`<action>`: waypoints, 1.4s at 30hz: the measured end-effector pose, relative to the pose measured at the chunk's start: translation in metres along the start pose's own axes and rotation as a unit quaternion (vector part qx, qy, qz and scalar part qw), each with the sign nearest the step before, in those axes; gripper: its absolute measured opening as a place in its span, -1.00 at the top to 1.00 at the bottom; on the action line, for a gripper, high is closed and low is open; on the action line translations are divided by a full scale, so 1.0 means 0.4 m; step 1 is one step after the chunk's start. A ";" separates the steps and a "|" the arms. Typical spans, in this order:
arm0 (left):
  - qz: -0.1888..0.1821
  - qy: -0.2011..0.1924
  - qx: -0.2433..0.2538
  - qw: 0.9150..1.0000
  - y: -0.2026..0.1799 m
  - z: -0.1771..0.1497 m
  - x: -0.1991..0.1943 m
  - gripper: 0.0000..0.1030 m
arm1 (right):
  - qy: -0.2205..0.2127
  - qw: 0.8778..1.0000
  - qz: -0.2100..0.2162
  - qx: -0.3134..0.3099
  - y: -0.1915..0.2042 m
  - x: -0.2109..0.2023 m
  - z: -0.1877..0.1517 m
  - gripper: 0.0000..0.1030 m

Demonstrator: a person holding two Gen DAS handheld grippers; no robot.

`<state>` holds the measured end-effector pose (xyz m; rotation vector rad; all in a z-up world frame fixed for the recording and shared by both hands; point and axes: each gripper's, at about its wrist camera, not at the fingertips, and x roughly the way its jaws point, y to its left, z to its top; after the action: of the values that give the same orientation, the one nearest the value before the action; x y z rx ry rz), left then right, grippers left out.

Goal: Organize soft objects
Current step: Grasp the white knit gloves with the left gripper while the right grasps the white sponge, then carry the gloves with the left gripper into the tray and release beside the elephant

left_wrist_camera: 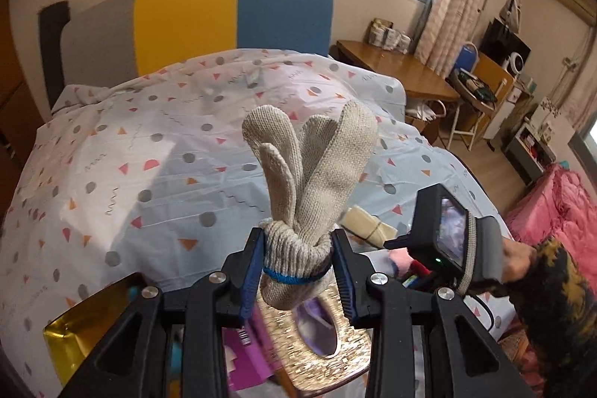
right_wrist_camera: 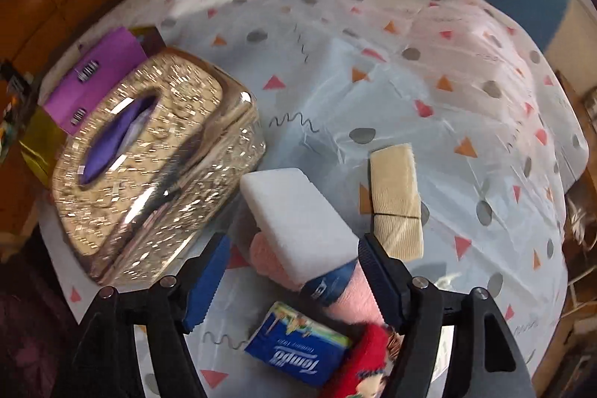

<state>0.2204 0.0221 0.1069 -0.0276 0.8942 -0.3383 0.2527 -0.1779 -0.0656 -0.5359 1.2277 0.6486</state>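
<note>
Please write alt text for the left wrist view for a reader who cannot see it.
The left tongs clamp the cuff of a grey knitted work glove with a blue band, fingers up, above a patterned bedsheet. A glittery gold tissue box lies below.

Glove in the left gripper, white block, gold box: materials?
Glove: knitted cotton-like yarn, matte; ribbed stitches show, with a blue cuff band.
White block: looks like foam sponge; matte, soft rounded edges.
Gold box: glossy, glittery shell, probably plastic or metal; mirror glints.
</note>
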 end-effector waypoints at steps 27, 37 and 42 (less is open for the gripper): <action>0.064 0.011 -0.311 0.948 0.537 -0.429 -0.051 0.29 | -0.075 0.976 -0.025 0.201 -0.044 -0.001 -0.118 -0.09; 0.093 0.036 -0.374 0.922 0.648 -0.433 0.067 0.20 | -0.167 0.948 -0.061 0.263 0.045 -0.125 -0.208 -0.09; 0.102 0.030 -0.371 0.922 0.628 -0.465 0.057 -0.13 | -0.179 0.943 -0.090 0.266 0.085 -0.113 -0.224 -0.09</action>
<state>0.1605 0.2747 -0.0686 -0.6251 1.0340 0.2123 0.1588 -0.2226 -0.0461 -0.0667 0.9393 0.2229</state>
